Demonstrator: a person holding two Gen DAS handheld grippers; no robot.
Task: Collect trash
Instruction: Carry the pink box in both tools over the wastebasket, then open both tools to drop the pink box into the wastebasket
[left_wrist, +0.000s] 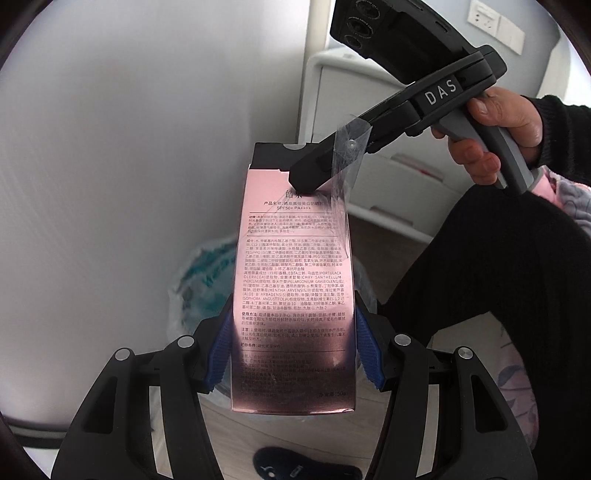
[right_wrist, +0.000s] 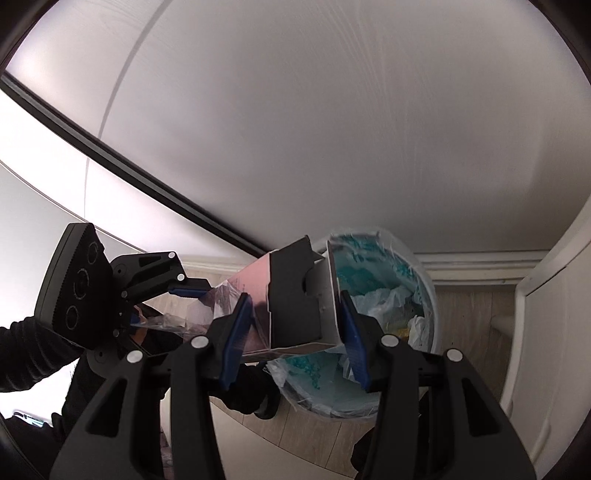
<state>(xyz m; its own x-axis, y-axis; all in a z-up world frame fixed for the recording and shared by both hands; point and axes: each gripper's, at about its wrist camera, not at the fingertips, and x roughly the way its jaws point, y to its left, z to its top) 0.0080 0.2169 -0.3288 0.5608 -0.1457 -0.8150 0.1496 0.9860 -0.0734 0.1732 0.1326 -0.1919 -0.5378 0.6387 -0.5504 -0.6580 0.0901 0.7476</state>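
A tall pink carton (left_wrist: 291, 295) with black print and a black top is held upright between the blue pads of my left gripper (left_wrist: 293, 350), which is shut on its lower part. My right gripper (right_wrist: 293, 328) closes around the carton's black top end (right_wrist: 295, 295); in the left wrist view its black finger (left_wrist: 314, 170) presses the carton's top. A strip of clear plastic film (left_wrist: 345, 177) hangs from that finger down the carton's side. A bin lined with a clear bag (left_wrist: 199, 280) stands on the floor behind the carton; it also shows in the right wrist view (right_wrist: 384, 295).
A white cabinet wall (left_wrist: 129, 147) fills the left. White drawers (left_wrist: 388, 177) stand at the back right. The person's black-clad leg (left_wrist: 498, 277) is at the right. A dark slipper (left_wrist: 295, 469) lies on the wooden floor below. The bin holds crumpled bags and teal scraps.
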